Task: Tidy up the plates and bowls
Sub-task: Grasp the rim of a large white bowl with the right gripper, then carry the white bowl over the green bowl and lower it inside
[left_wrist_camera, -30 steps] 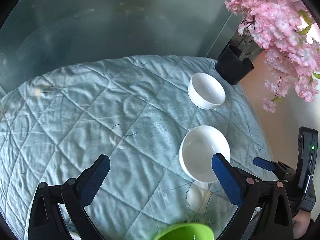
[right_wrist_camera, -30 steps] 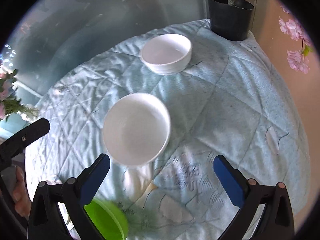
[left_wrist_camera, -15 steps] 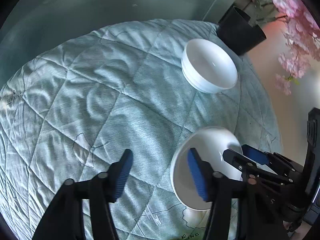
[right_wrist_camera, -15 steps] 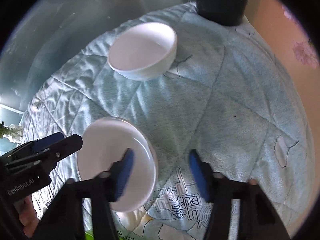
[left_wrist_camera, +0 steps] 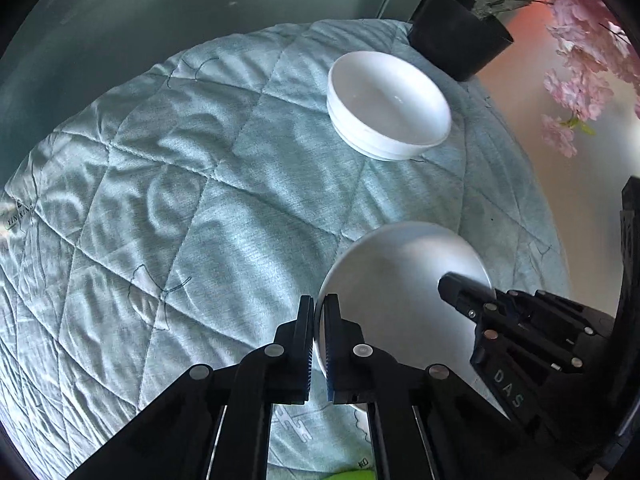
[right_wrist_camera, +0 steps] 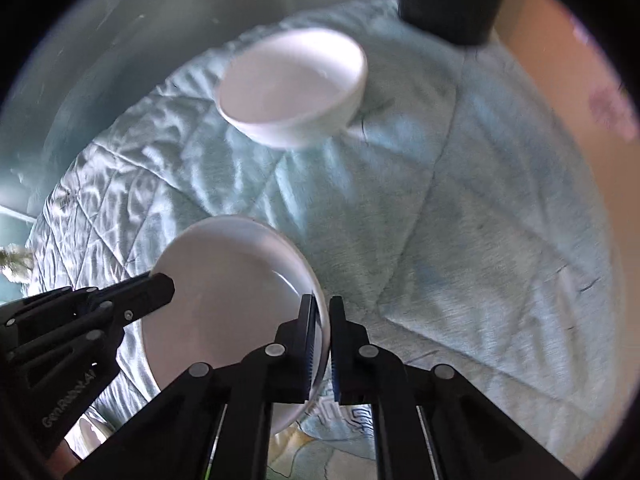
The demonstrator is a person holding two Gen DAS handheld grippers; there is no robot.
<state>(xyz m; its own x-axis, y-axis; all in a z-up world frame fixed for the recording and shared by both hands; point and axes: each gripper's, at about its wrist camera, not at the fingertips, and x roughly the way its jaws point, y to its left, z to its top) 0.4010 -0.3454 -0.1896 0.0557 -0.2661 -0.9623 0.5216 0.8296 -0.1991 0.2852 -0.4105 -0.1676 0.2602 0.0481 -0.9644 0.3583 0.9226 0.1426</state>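
Both grippers have closed since a second ago: the left gripper (left_wrist_camera: 319, 344) and right gripper (right_wrist_camera: 324, 350) now pinch opposite rims of the shallow white ceramic bowl (left_wrist_camera: 400, 292), ready to carry it toward the stacked white bowls (left_wrist_camera: 388, 104) at 1 o'clock on the quilted blue cloth (left_wrist_camera: 180, 200).

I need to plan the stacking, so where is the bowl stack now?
The bowl stack stands on the quilt at the far right of the left wrist view, beside the black pot, beyond the held bowl.
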